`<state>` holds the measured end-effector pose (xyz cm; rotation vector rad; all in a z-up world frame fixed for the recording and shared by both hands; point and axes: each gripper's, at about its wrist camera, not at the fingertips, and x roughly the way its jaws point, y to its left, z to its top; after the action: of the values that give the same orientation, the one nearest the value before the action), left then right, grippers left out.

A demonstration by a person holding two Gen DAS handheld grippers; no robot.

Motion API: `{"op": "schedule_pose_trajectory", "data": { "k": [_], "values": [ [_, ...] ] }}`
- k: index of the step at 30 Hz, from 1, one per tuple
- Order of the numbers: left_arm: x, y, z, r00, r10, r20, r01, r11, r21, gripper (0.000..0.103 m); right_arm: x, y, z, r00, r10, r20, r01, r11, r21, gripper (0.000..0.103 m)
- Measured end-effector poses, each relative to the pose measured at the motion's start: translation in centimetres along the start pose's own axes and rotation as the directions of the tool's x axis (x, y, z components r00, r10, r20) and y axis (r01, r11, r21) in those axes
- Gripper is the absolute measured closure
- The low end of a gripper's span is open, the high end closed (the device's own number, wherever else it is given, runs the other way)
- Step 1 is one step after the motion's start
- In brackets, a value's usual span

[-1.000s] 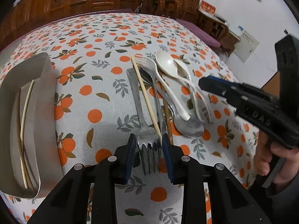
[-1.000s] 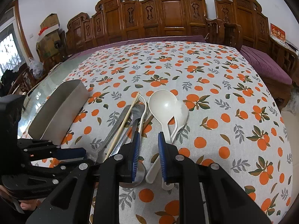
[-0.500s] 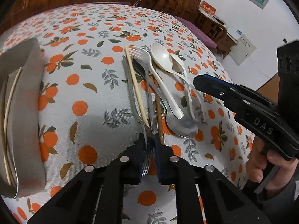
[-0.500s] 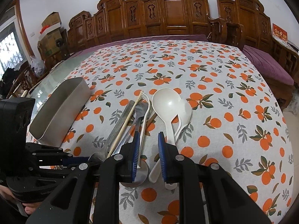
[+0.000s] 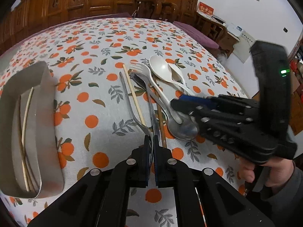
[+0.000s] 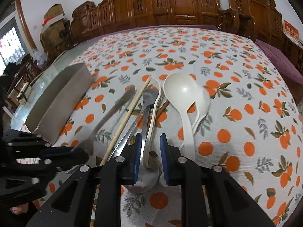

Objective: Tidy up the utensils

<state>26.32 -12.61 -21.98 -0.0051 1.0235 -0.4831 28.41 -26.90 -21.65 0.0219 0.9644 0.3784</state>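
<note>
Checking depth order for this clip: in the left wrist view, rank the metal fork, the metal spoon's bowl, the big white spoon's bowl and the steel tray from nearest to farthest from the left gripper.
1. Metal fork: its head is pinched in the left gripper.
2. Metal spoon's bowl: just right of the jaws, under the right gripper.
3. Steel tray: off to the left.
4. Big white spoon's bowl: farther up the table, right of centre.

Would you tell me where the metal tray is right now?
The metal tray sits at the left edge of the left wrist view, holding chopsticks, left of the utensil pile.
</note>
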Motion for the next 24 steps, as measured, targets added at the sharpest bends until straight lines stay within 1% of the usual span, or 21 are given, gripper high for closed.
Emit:
{"op": "schedule_pose_trajectory", "data": {
  "k": [4,9,12,16,18,24],
  "values": [
    [-0.2,-0.3,0.2,1.000,0.007,0.010,-0.007,1.000,0.013,0.100,1.2,0.1,0.1,1.000,-0.024,-0.017,0.024,1.000,0.001,0.081],
    [-0.6,-0.5,0.2,1.000,0.011,0.025,-0.011,1.000,0.023,0.100,1.6,-0.1,0.4,1.000,-0.007,-0.010,0.007,1.000,0.025,0.082],
    [-1.0,-0.5,0.2,0.999,0.015,0.033,-0.015,0.999,0.029,0.100,1.6,-0.4,0.5,1.000,0.012,-0.014,-0.011,0.999,0.037,0.094],
    [-1.6,-0.4,0.2,0.999,0.023,0.046,-0.024,0.999,0.035,0.100,1.4,-0.6,0.5,1.000,0.012,-0.019,-0.012,0.999,0.049,0.098],
    [-1.9,-0.4,0.2,0.998,0.027,0.051,-0.030,0.999,0.039,0.100,1.0,-0.3,0.5,1.000,0.013,-0.008,-0.013,0.999,0.038,0.098],
    [-4.0,0.1,0.2,0.996,0.031,0.083,-0.034,0.999,0.038,0.100,-0.9,0.3,0.5,0.999,-0.021,0.050,0.021,1.000,0.020,0.098]
  ]
}}
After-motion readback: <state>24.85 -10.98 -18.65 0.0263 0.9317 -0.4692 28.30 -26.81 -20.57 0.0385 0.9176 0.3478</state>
